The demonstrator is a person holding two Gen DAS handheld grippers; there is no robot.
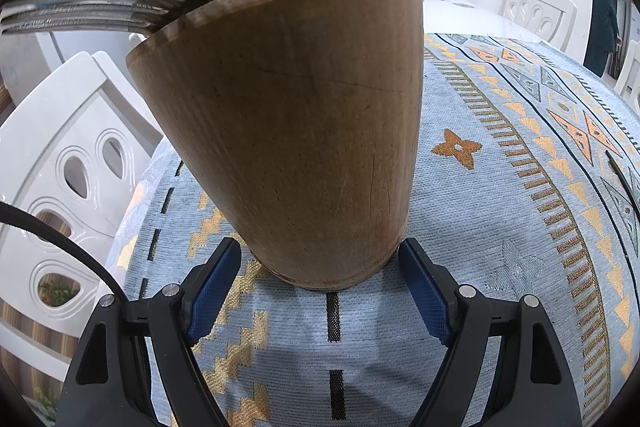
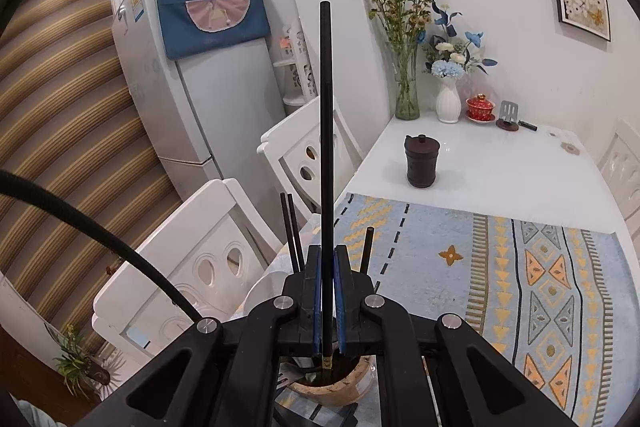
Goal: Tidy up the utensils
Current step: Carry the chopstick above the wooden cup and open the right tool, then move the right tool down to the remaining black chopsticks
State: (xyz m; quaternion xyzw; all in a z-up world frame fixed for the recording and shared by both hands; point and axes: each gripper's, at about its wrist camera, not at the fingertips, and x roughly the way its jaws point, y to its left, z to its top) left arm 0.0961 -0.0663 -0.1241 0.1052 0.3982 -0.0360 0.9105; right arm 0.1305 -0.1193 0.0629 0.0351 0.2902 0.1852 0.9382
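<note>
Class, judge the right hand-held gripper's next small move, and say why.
Probably open and release. The right hand-held gripper pinches a black chopstick whose lower end already sits inside the wooden holder, which the left hand-held gripper steadies at its base.

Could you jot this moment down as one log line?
left tool: grips wooden holder | right tool: shut on black chopstick above holder

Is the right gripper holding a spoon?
No, the right gripper is shut on a thin black chopstick standing straight up between its pads.

brown holder point(image 1: 296, 131), black chopstick point(image 2: 326, 147), blue-patterned cloth point(image 1: 500, 227)
</note>
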